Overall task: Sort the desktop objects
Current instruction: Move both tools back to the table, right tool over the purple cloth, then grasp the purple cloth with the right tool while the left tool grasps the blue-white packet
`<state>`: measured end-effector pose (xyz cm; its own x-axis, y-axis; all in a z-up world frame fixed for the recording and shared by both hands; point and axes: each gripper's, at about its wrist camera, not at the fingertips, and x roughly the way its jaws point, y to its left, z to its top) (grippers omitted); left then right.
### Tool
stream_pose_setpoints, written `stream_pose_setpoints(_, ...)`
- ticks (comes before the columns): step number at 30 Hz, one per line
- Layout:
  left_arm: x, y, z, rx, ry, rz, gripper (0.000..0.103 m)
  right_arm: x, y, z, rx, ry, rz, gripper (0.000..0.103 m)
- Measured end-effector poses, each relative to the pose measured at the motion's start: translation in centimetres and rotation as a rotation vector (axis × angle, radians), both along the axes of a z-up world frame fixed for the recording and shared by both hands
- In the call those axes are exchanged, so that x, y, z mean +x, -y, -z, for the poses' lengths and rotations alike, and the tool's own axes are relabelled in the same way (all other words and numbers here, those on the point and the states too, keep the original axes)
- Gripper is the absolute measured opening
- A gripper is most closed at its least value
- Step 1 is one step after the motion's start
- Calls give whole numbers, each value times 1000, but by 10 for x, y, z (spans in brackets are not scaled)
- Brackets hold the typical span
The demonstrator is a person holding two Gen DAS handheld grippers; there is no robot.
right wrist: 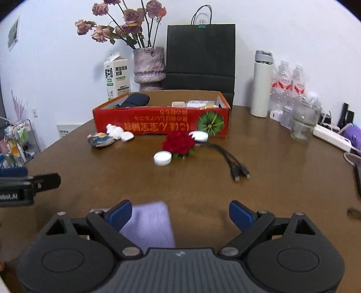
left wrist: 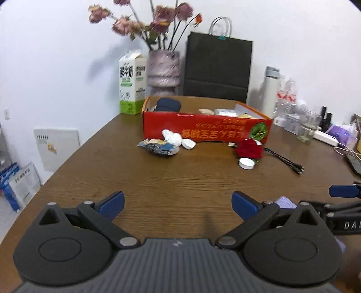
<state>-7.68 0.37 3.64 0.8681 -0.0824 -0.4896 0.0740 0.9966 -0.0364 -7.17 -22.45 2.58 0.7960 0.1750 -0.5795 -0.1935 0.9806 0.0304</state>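
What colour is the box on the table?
Red box with yellow writing; clearest in the right wrist view.

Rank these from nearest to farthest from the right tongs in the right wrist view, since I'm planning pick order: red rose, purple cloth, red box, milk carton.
1. purple cloth, between the tongs
2. red rose, mid-table
3. red box, behind the rose
4. milk carton, by the wall, left

Bright, even indoor light with soft shadows; fisheye bending darkens the corners, and motion blur smears the dried flowers point(left wrist: 144, 20) far beyond the jaws.
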Motion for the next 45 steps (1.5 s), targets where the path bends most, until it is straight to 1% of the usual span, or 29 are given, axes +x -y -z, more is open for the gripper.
stream_pose_setpoints(4, -17, 4, -1, 69, 87, 16, 103, -29, -9, 2, -40, 41, -17, 93)
stream_pose_setpoints(5, -21, 6, -1, 77, 106, 23, 103, -38, -9, 2, -37, 64, -17, 93)
stream_pose_setpoints(6, -27, 8, -2, 68, 131, 36, 103, -45, -8, 0, -29, 93, -14, 93)
stream_pose_setpoints(7, -32, 8, -2, 47, 158, 57, 103, -53, -7, -1, -19, 133, 3, 97)
stream_pose_setpoints(8, -38, 9, -2, 24, 181, 76, 103, -60, -4, -2, -4, 179, 32, 103)
stream_pose_setpoints(10, -49, 13, -4, -14, 208, 120, 103, -76, 2, -1, 25, 282, 75, 103)
stream_pose_setpoints(11, -53, 14, -4, -35, 212, 149, 103, -81, 5, -1, 30, 319, 75, 103)
stream_pose_setpoints(13, -58, 15, -4, -79, 214, 186, 103, -85, 10, -2, 46, 344, 60, 103)
stream_pose_setpoints(15, -61, 17, -1, -103, 208, 192, 103, -86, 13, -2, 65, 334, 30, 103)
stream_pose_setpoints(17, -60, 16, 3, -148, 190, 201, 103, -90, 14, -1, 74, 350, 0, 103)
stream_pose_setpoints(18, -60, 15, 5, -156, 180, 194, 103, -90, 14, -1, 80, 344, -14, 103)
stream_pose_setpoints(21, -54, 15, 11, -103, 132, 178, 103, -83, 8, 2, 74, 257, -55, 102)
stream_pose_setpoints(23, -49, 14, 14, -75, 101, 133, 103, -76, -2, 8, 28, 203, -72, 101)
stream_pose_setpoints(25, -45, 12, 18, -39, 84, 65, 103, -74, -10, 13, 1, 171, -94, 99)
stream_pose_setpoints(28, -38, 8, 20, 0, 55, -5, 103, -65, -21, 20, -24, 113, -123, 93)
stream_pose_setpoints(30, -32, 4, 21, 15, 32, -28, 103, -58, -27, 23, -47, 78, -134, 89)
stream_pose_setpoints(32, -24, 2, 21, 53, 27, -47, 103, -46, -31, 26, -66, 32, -135, 85)
stream_pose_setpoints(33, -21, 0, 20, 64, 27, -55, 103, -42, -32, 26, -63, 18, -133, 85)
stream_pose_setpoints(34, -16, -3, 18, 50, 9, -51, 103, -35, -31, 26, -43, -1, -130, 85)
stream_pose_setpoints(35, -11, -6, 15, 34, 8, -48, 103, -30, -29, 25, -13, -28, -129, 86)
stream_pose_setpoints(36, -4, -8, 12, 36, -5, -52, 103, -25, -29, 24, -4, -42, -124, 85)
stream_pose_setpoints(37, 6, -10, 8, 45, -24, -59, 103, -21, -30, 23, -21, -52, -123, 82)
stream_pose_setpoints(39, 26, -16, 1, 40, -24, -50, 103, -9, -32, 20, -22, -75, -132, 72)
stream_pose_setpoints(40, 38, -19, 0, 37, -18, -35, 103, -4, -32, 18, -25, -76, -125, 62)
stream_pose_setpoints(41, 53, -21, 1, 39, -20, -36, 103, 3, -31, 17, -23, -77, -115, 57)
stream_pose_setpoints(42, 70, -24, 2, 43, -35, -60, 103, 10, -30, 17, -19, -80, -107, 55)
stream_pose_setpoints(43, 86, -26, 3, 39, -52, -81, 103, 15, -30, 17, -18, -82, -98, 46)
stream_pose_setpoints(44, 104, -29, 3, 21, -61, -79, 103, 21, -29, 17, -16, -79, -89, 41)
stream_pose_setpoints(45, 118, -30, 3, 12, -68, -70, 103, 25, -30, 17, -16, -74, -85, 41)
